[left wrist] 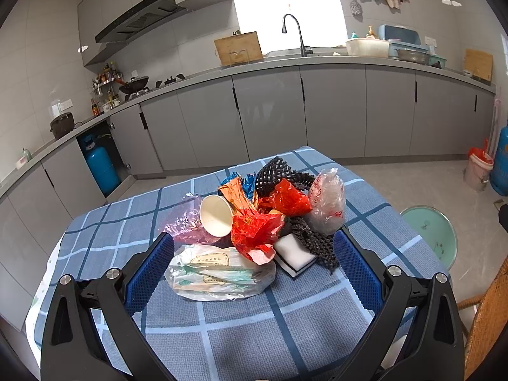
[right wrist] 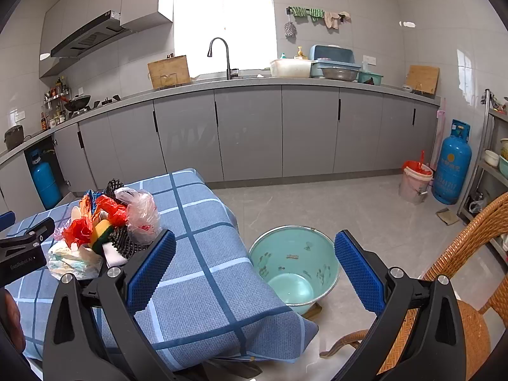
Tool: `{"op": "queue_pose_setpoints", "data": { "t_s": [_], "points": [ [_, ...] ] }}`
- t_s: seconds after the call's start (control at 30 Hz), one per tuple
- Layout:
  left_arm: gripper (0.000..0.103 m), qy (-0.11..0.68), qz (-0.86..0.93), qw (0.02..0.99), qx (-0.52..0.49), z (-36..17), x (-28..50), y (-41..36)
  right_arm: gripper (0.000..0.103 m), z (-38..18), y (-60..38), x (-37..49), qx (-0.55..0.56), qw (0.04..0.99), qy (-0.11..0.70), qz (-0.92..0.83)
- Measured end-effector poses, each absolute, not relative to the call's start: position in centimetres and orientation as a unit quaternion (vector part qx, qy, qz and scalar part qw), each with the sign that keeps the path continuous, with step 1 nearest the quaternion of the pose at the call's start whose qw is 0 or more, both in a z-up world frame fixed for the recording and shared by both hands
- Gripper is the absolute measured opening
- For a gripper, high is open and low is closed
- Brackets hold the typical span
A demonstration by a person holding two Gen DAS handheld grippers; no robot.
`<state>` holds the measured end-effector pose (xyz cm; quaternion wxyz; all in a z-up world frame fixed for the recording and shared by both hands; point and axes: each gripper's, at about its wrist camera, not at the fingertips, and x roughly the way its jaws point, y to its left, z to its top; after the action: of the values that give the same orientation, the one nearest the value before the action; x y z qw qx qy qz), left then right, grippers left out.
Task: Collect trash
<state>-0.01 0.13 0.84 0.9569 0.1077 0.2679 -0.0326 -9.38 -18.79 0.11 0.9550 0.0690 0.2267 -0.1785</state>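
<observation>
A heap of trash lies on the blue checked tablecloth [left wrist: 241,327]: a white paper cup [left wrist: 216,214] on its side, red plastic wrap [left wrist: 255,233], a printed clear bag [left wrist: 219,273], a white sponge [left wrist: 293,250], black foam netting [left wrist: 282,174] and a clear bag [left wrist: 328,201]. My left gripper [left wrist: 254,250] is open, its blue pads on either side of the near part of the heap. My right gripper [right wrist: 254,254] is open and empty, over the table's right edge. The heap [right wrist: 104,228] shows to its left. A green bucket [right wrist: 295,266] stands on the floor.
A wicker chair [right wrist: 470,270] stands at the right. A white pail with a red bag [right wrist: 414,181] and a blue gas cylinder [right wrist: 451,165] stand by the far cabinets. The left gripper's body [right wrist: 22,247] shows at the left edge.
</observation>
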Motion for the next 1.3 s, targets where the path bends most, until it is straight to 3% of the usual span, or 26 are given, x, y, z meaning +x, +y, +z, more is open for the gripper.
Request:
{"op": "queue_pose_setpoints", "data": {
  "t_s": [1.3],
  "points": [
    [0.099, 0.258, -0.024, 0.960, 0.105, 0.72, -0.16, 0.65, 0.098, -0.34, -19.14, -9.24, 0.076, 0.954, 0.230, -0.177]
  ]
}}
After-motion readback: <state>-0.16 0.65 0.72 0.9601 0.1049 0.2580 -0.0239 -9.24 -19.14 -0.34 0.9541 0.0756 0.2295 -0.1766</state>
